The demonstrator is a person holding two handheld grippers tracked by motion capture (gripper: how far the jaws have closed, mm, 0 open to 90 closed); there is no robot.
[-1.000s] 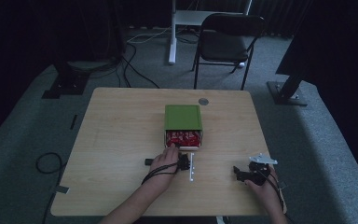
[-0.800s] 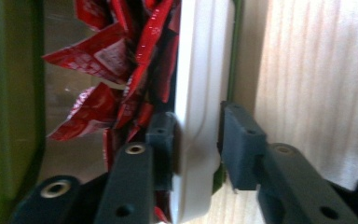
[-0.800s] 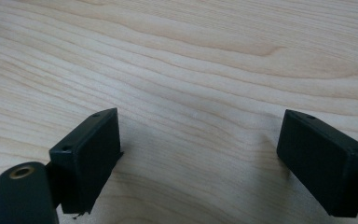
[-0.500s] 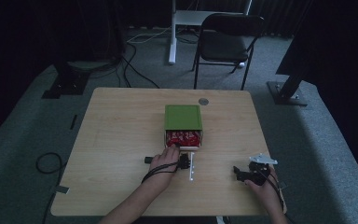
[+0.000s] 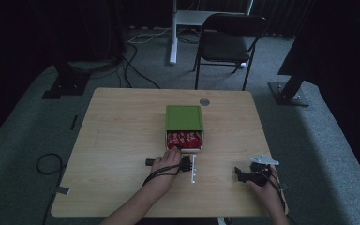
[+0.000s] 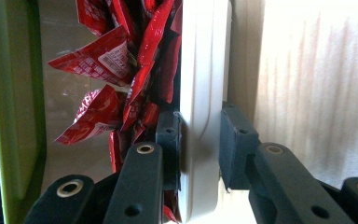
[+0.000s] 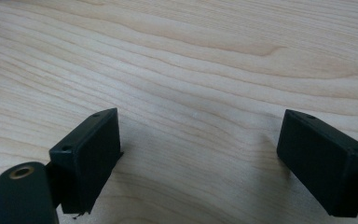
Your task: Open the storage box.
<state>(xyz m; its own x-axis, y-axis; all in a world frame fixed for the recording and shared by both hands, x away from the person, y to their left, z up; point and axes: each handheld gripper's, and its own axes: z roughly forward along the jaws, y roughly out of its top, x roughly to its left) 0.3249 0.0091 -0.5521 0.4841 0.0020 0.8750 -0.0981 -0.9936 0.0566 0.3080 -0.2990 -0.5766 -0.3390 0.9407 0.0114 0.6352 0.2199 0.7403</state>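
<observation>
Between the left claw's [image 6: 200,144] closed jaws sits the drawer's white front wall [image 6: 200,70], gripped.

Green box [image 5: 183,117] at table centre, white drawer [image 6: 200,93] slid out, red packets [image 5: 183,139] inside.

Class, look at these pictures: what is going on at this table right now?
A person works at a wooden table with a gripper in each hand. The left gripper has just closed its fingers on the white front wall of a drawer, pulled partly out of a green box and full of red packets. The right gripper rests open on the table, off to the side, holding nothing.
</observation>
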